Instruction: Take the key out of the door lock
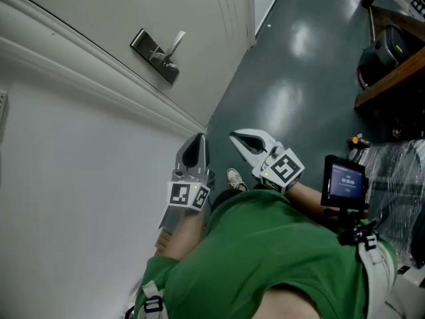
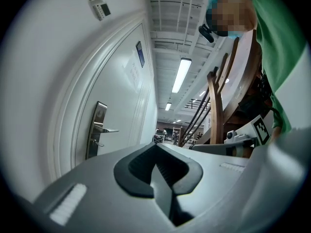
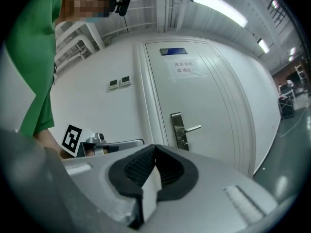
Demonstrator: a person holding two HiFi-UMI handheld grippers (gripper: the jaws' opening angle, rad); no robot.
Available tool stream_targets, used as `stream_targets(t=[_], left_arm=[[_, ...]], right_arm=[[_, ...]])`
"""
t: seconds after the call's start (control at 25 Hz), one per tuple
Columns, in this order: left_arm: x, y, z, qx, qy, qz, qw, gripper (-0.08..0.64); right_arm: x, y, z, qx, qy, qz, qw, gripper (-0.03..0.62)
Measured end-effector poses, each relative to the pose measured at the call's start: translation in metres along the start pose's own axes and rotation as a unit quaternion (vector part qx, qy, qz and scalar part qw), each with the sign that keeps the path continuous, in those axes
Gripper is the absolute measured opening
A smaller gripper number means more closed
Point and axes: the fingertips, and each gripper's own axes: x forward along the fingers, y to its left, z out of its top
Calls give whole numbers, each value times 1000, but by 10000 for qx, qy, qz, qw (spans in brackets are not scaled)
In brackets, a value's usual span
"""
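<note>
Door has a blue plate and a paper notice, print too small to read. The key sits in the lock plate just under the lever. Left gripper and right gripper both have their jaws fully together with nothing between them, well apart from the door; wall switches beside the frame, lit screen near the person's green shirt.
</note>
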Motion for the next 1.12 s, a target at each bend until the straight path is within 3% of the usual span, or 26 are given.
stream_targets(t=[0.28, 0.68, 1.12], left_arm=[[-7, 120, -7, -224, -88, -240, 9994, 0], [-2, 161, -7, -392, -177, -287, 9987, 0], [10, 199, -11, -384, -62, 65, 9992, 0]], right_arm=[[114, 17, -26, -86, 38, -215, 9997, 3], [158, 5, -31, 14, 206, -394, 9990, 3], [213, -29, -36, 411, 326, -229, 9984, 3]])
